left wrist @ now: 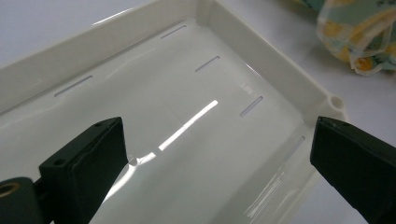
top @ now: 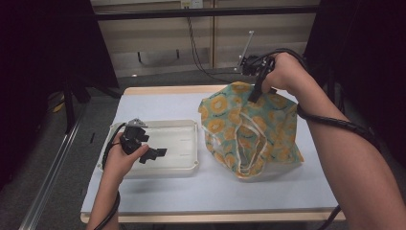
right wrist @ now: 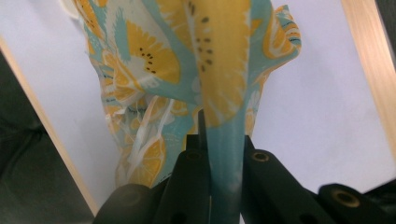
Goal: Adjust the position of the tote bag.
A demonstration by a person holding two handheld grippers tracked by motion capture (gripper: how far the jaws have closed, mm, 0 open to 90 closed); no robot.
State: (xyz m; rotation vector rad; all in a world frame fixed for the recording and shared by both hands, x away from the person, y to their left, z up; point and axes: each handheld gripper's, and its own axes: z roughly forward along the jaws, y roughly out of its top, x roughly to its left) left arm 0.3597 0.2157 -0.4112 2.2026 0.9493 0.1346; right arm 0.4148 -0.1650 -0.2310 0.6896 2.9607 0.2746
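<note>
Tongs on the left (top: 152,154) hover with jaws spread wide above the shallow white plastic tray (top: 184,165), nothing between them; the left gripper view cuts off both black jaws at its lower edge. That hand (top: 122,160) comes in low from the near edge, wrist bent, its cable looping down the forearm. Slots line the tray's glossy floor, which sits on the pale blue surface (top: 158,191). Right of the tray slumps the teal cloth bag printed with yellow citrus slices (top: 249,139), its white-edged mouth facing the person (what is inside cannot be made out). Right tongs (top: 255,94) are pressed together on a fold at the bag's far top, lifting it into a peak. The right hand (top: 282,72) is raised, knuckles up, forearm stretched diagonally from the near right corner.
</note>
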